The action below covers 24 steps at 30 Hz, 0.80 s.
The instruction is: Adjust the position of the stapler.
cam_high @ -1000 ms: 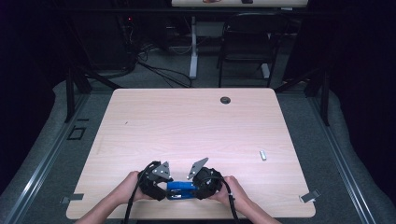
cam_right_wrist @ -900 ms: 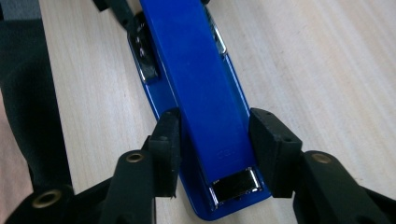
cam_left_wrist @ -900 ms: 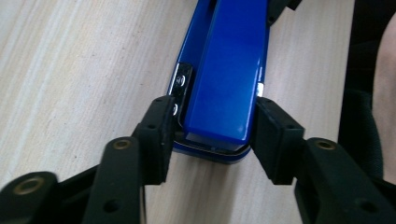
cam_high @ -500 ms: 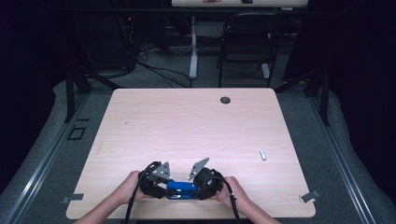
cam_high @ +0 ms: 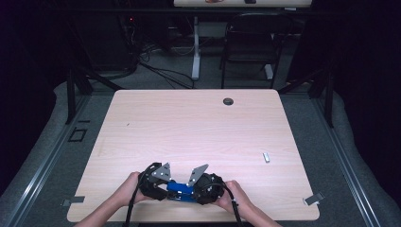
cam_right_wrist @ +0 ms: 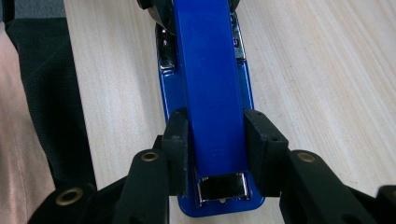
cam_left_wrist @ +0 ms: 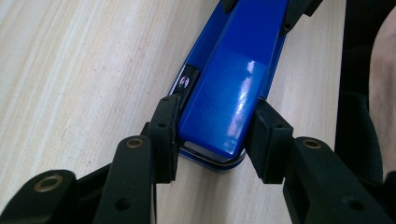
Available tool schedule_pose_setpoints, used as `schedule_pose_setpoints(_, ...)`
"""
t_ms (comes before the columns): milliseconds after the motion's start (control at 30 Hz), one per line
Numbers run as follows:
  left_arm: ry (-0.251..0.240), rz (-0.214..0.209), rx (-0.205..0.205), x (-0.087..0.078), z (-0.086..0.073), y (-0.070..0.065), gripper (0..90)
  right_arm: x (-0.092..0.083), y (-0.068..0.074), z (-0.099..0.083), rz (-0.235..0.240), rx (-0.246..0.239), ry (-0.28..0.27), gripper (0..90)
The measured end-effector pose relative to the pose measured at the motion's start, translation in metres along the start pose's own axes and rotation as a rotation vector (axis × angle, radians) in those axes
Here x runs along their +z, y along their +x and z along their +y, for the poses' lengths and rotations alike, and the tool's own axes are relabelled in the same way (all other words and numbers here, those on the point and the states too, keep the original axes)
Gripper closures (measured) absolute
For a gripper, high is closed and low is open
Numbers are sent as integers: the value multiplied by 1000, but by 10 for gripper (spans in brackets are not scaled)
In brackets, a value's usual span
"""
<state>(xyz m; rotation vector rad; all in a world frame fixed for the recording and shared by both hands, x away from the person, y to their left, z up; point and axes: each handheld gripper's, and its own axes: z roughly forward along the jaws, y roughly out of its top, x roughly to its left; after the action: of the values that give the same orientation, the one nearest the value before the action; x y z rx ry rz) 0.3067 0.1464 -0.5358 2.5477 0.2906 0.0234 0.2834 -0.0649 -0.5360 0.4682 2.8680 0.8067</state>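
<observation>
Blue stapler [cam_high: 180,188] lies flat on the wooden surface [cam_high: 198,127] near its front edge, between both hands. Left tongs [cam_left_wrist: 215,135] clamped on one end, right tongs [cam_right_wrist: 215,149] on the other — both sets have just been closing, pads against its sides. Small white object [cam_high: 266,157] well apart at right.

— How many staplers? 
— One blue stapler [cam_high: 179,188], lying on the one table [cam_high: 189,127].
— Grippers? 
— Two: a left gripper [cam_high: 152,181] and a right gripper [cam_high: 208,187].
— Anything small? 
— One small white object [cam_high: 266,157] and one dark round grommet [cam_high: 228,101].
— Chairs behind? 
— One chair [cam_high: 248,47].
</observation>
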Motion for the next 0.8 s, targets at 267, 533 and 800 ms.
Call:
schedule_pose_setpoints(267,-29,25,-11,0,5,1,573,-8,-2,-1,-21,9,-10,638)
schedule_pose_setpoints(533,-19,36,-14,10,13,11,552,-7,-8,-3,-46,43,-1,643)
schedule_pose_setpoints(800,-25,33,-15,15,21,20,546,-10,-14,-4,-75,77,19,642)
